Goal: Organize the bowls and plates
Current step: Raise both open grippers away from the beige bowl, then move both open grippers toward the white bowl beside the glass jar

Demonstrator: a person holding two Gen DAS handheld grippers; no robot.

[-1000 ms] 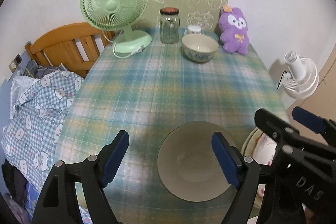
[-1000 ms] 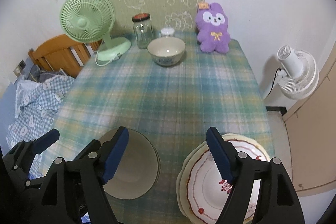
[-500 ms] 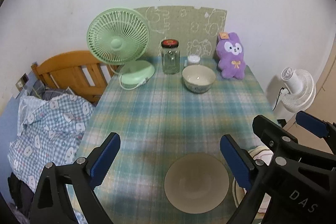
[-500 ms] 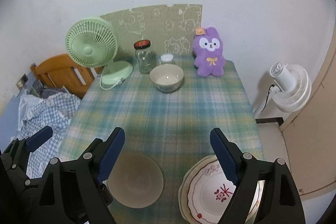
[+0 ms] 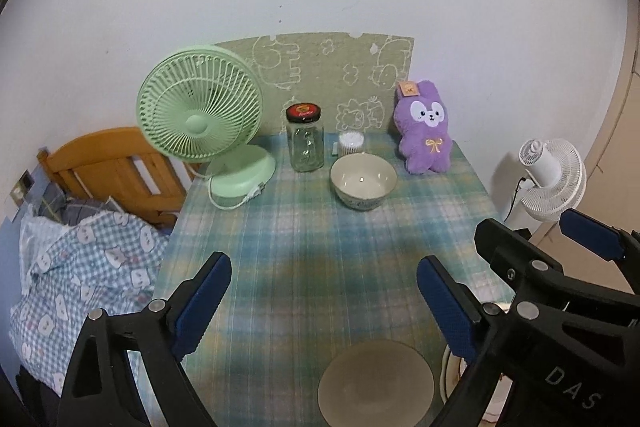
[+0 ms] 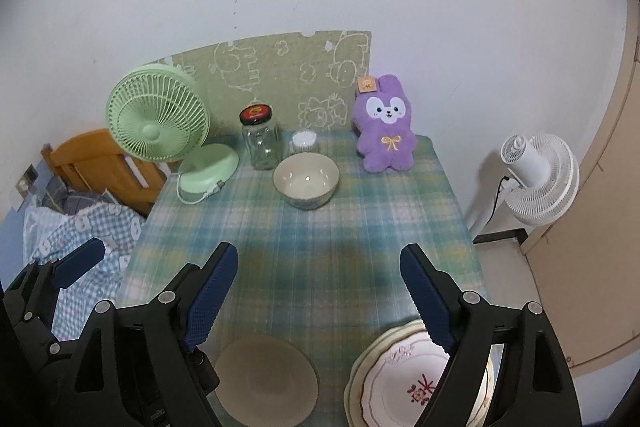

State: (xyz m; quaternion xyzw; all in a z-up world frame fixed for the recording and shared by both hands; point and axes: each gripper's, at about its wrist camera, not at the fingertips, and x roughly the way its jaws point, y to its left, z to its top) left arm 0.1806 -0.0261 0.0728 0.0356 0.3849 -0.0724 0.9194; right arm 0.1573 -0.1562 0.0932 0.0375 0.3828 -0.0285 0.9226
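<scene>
Grey bowl (image 6: 267, 377) at near table (image 5: 320, 247) edge, beside stacked plates (image 6: 400, 383); second bowl (image 5: 363, 181) far back. Probably ceramic: stiff, slick, breakable; best pinched at rim. Left gripper (image 5: 324, 301) and right gripper (image 6: 318, 297) wide, empty, left just opened.

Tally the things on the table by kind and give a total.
Bowls: 2, a cream bowl and a grey-brown bowl
Plate stacks: 1
Fans: 1, green fan
Jars: 1
Small containers: 1
Plush toys: 1
Total: 7
</scene>
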